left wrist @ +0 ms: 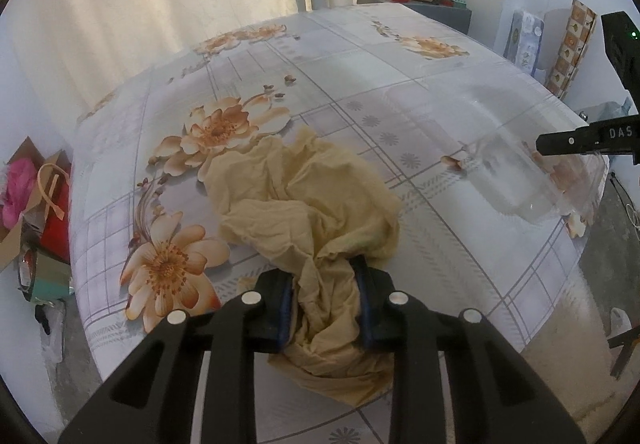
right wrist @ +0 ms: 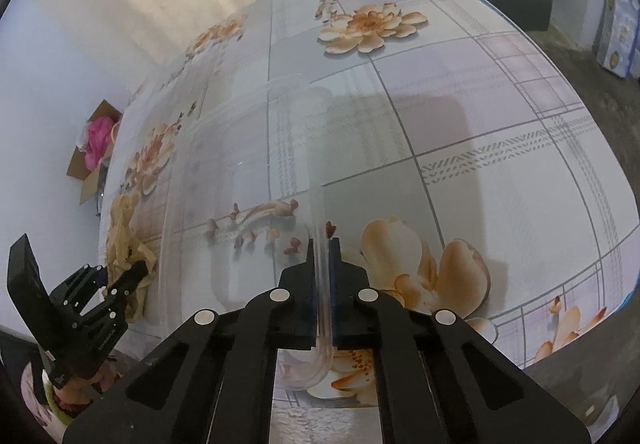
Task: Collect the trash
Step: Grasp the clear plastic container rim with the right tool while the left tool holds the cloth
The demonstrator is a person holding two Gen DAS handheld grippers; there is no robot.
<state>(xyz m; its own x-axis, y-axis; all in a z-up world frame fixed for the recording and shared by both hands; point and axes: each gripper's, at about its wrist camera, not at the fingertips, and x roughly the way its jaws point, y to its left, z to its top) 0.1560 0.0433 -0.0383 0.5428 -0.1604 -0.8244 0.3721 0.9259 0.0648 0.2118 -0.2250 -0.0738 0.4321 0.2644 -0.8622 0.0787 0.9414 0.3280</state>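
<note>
A crumpled beige paper napkin lies on the flowered tablecloth. My left gripper is shut on the napkin's near end, low over the table's near edge. A clear plastic container sits at the table's right side. My right gripper is shut on its thin clear rim; it also shows at the right of the left wrist view. In the right wrist view the napkin and left gripper are at the far left, and the clear container spreads left of my fingers.
An open cardboard box with pink stuff and paper scraps stands on the floor left of the table, also in the right wrist view. A grey cabinet with a red jar stands behind the table. Printed packages lean at the right wall.
</note>
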